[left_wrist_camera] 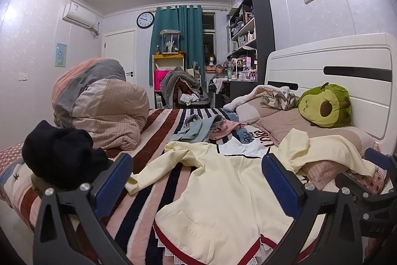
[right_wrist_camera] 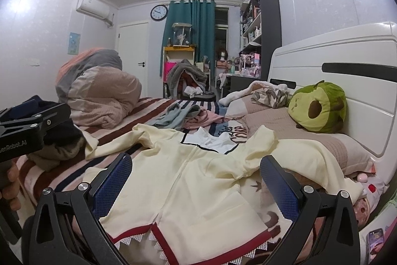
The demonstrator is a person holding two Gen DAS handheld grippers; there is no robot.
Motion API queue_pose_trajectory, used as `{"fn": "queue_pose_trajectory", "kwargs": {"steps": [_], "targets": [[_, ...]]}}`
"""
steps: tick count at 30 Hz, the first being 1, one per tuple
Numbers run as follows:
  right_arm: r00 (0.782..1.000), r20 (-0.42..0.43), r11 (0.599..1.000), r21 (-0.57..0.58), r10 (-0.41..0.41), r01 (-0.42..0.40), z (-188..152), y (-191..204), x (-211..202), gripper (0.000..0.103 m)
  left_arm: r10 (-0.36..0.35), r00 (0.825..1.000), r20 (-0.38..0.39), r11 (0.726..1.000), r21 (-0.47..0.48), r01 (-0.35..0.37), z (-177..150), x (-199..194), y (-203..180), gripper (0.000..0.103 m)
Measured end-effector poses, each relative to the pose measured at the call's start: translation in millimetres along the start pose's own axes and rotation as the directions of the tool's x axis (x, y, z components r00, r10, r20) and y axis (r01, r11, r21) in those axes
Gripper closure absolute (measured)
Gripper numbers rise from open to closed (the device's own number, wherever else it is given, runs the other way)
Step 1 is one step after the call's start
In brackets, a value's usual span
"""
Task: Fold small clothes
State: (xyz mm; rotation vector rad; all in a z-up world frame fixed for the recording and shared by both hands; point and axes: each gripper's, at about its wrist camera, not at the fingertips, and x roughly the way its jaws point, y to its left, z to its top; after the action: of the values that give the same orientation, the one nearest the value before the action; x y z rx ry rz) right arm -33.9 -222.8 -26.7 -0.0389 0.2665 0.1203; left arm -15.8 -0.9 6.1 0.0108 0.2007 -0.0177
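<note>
A cream zip jacket with a red hem lies spread face up on the striped bed, sleeves out to both sides. My left gripper hovers open over its lower left half, nothing between its blue pads. My right gripper is open too, above the jacket near its right sleeve and hem. The right gripper's body shows at the right edge of the left wrist view. The left gripper's body, held by a hand, shows at the left edge of the right wrist view.
A rolled duvet and a dark garment heap sit on the left. Blue-grey and pink clothes lie further up the bed. Pillows and an avocado plush rest against the white headboard. A phone lies at the lower right.
</note>
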Motion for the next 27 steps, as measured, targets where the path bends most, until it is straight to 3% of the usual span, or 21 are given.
{"fn": "queue_pose_trajectory", "kwargs": {"steps": [20, 27], "targets": [[1.0, 0.003, 0.999, 0.021, 0.03, -0.03, -2.1, -0.2, -2.1, 0.001, -0.002, 1.0, -0.022, 1.0, 0.0, 0.002, -1.3, -1.1, -1.5, 0.001], [0.999, -0.012, 0.999, 0.022, 0.033, -0.033, -2.8, 2.0, 0.3, 0.001, 0.008, 0.998, -0.063, 1.0, -0.005, -0.008, -7.8, 14.1, 1.6, 0.001]]}}
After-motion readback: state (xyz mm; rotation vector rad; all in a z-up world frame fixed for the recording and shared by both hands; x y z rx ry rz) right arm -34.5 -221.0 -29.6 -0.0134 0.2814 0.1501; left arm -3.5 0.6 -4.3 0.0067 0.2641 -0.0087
